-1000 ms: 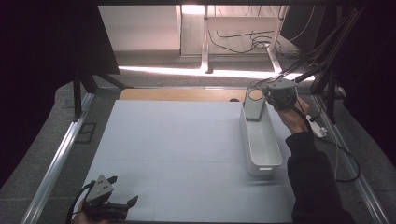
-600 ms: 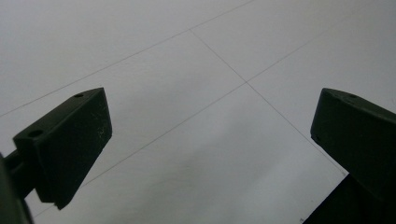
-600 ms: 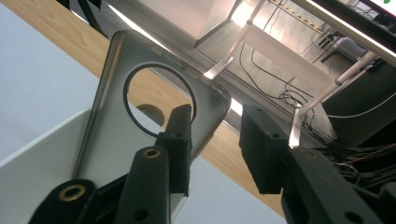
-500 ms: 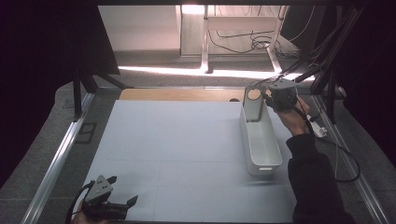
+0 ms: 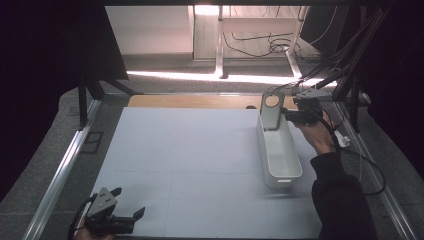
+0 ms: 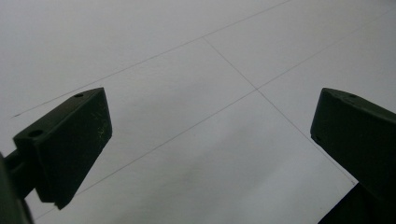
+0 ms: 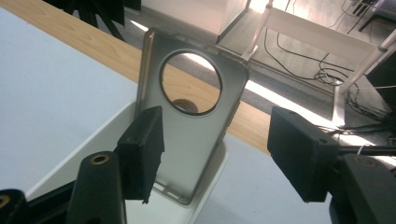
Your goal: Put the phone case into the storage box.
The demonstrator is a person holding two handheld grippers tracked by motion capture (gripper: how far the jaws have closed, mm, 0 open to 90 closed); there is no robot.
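High view shows our right gripper (image 5: 286,114), its jaws just opening off the grey phone case (image 5: 271,111) leaning upright in the white tray's (image 5: 280,175) far end, while our left gripper (image 5: 131,218) rests empty, jaws apart.

No text, label, brand, number or sign can be read anywhere (not even faintly).

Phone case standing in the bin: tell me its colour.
The case is translucent grey with a round cut-out near the top; the right gripper view shows it best, leaning in the white bin.
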